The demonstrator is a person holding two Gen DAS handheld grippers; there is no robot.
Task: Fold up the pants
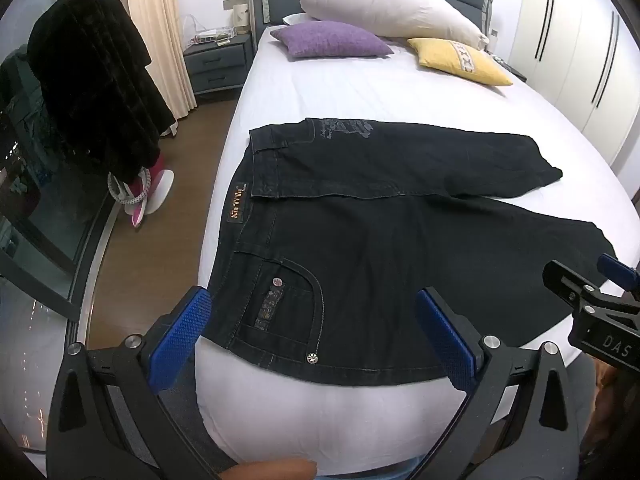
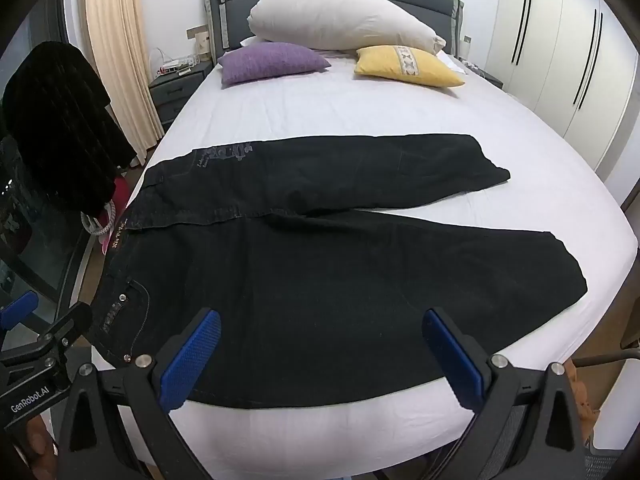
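Black jeans (image 1: 360, 240) (image 2: 320, 260) lie flat across the near part of the white bed (image 1: 320, 92) (image 2: 320, 112). Their waistband is at the left and both legs run right, spread apart at the hems. My left gripper (image 1: 312, 294) hovers open over the waist and front pocket at the near edge, nothing between its blue pads. My right gripper (image 2: 322, 316) is open above the near leg's thigh and is empty too. Each gripper shows in the other view: the right gripper (image 1: 588, 274) at the far right, the left gripper (image 2: 48, 314) at the far left.
A white pillow (image 2: 340, 20), a purple cushion (image 2: 272, 62) and a yellow cushion (image 2: 408, 66) lie at the headboard. A dark nightstand (image 1: 218, 60), a hanging black coat (image 1: 92, 80) and a pink fan (image 1: 144, 196) stand left of the bed. White wardrobe doors (image 2: 560, 48) line the right.
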